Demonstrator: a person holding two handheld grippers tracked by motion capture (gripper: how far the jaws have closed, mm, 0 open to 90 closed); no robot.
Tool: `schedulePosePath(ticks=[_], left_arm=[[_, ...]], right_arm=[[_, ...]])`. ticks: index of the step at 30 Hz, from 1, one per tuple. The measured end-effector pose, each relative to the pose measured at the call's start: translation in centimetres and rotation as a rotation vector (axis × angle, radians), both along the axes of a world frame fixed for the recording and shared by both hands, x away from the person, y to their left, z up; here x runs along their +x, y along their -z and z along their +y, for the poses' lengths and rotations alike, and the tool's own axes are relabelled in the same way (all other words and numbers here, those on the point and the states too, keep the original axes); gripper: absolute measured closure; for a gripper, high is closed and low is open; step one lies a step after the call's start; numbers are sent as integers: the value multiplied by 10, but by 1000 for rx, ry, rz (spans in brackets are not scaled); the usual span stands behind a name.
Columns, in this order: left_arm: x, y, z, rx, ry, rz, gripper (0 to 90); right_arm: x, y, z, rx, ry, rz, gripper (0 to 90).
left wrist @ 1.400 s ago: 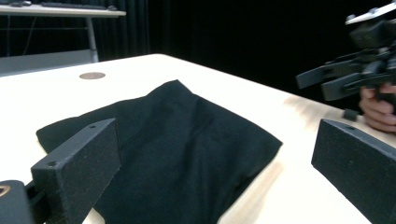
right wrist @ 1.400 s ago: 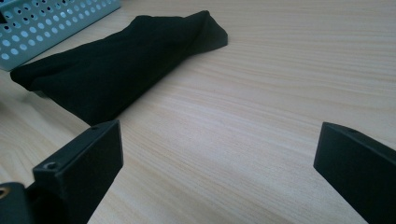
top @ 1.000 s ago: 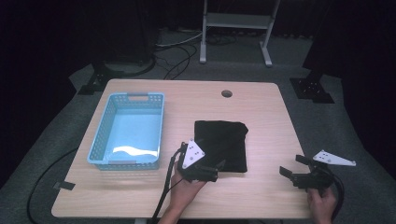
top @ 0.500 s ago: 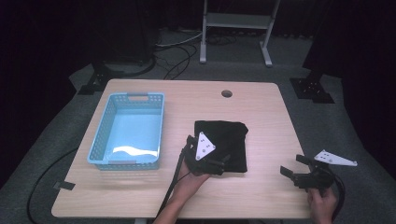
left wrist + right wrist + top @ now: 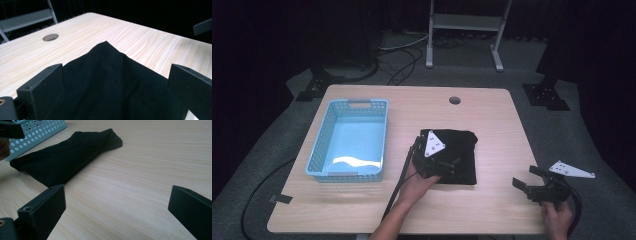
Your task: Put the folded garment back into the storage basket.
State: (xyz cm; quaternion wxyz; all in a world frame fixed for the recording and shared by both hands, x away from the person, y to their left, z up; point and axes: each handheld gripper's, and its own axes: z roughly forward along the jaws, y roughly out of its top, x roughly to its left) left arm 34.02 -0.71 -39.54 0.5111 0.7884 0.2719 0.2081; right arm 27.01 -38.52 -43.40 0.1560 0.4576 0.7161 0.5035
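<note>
Black cloth (image 5: pixel 452 155) folded, mid-worktop (image 5: pixel 492 120), right of blue basket (image 5: pixel 348 140). Left claw (image 5: pixel 451 164) over it, jaws spread. Right claw (image 5: pixel 528 180) agape, idle (near edge). Risk: pinching top layer only, fold unravels.

I can read no words, labels, brand marks or numbers on anything in front of me right now.
</note>
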Motion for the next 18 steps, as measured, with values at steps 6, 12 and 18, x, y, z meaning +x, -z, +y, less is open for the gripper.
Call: schedulePosePath(ticks=[6,12,18], left_arm=[[8,-7,-5,9,7,10,20],[15,-10,-9,13,15,25,21],[24,-13,-13,12,1,62,21]], right_arm=[[0,0,0,1,3,-2,14],[0,0,-1,2,4,-3,14],[0,0,-1,3,6,-2,14]])
